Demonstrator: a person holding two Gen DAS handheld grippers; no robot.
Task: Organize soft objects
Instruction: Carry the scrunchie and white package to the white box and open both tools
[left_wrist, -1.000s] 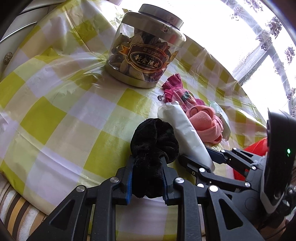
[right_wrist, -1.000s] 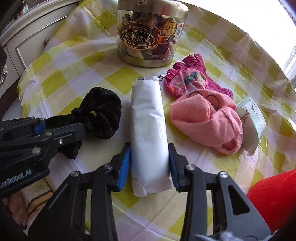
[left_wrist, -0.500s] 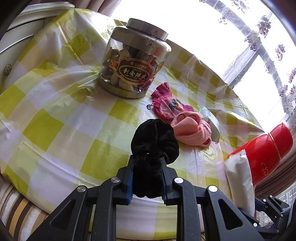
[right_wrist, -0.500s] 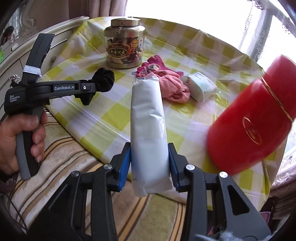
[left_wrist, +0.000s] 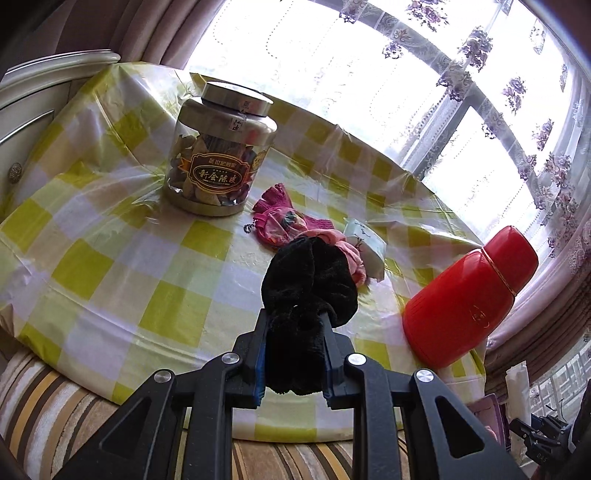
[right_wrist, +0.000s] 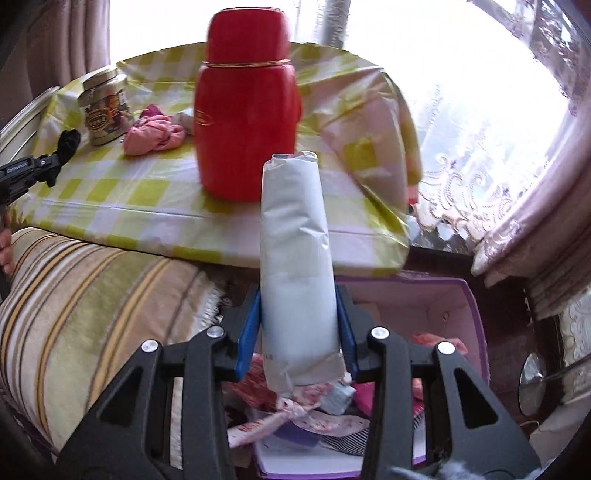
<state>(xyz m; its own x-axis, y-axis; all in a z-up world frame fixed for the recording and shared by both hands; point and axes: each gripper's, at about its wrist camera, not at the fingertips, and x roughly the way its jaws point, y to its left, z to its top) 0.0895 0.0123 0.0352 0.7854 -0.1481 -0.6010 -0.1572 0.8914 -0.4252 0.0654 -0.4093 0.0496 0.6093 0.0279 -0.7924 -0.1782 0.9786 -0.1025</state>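
My left gripper (left_wrist: 295, 354) is shut on a black fuzzy scrunchie (left_wrist: 308, 291) and holds it above the near edge of the checked table (left_wrist: 110, 236). A pink cloth (left_wrist: 351, 254), a magenta glove (left_wrist: 280, 218) and a small white tissue pack (left_wrist: 365, 240) lie on the table behind it. My right gripper (right_wrist: 297, 332) is shut on a white soft roll (right_wrist: 295, 251) and holds it over an open purple box (right_wrist: 458, 295) with several soft items, beside the table. The left gripper also shows at the far left of the right wrist view (right_wrist: 62, 147).
A glass jar with a metal lid (left_wrist: 218, 155) stands at the table's back. A red flask (left_wrist: 469, 295) stands at the right edge of the table. A striped sofa cushion (right_wrist: 85, 295) lies below the table. Lace curtains (right_wrist: 480, 206) hang at the right.
My right gripper has carried the white roll off the table, to the right and down over the purple box. My left gripper has lifted the scrunchie and pulled back from the table.
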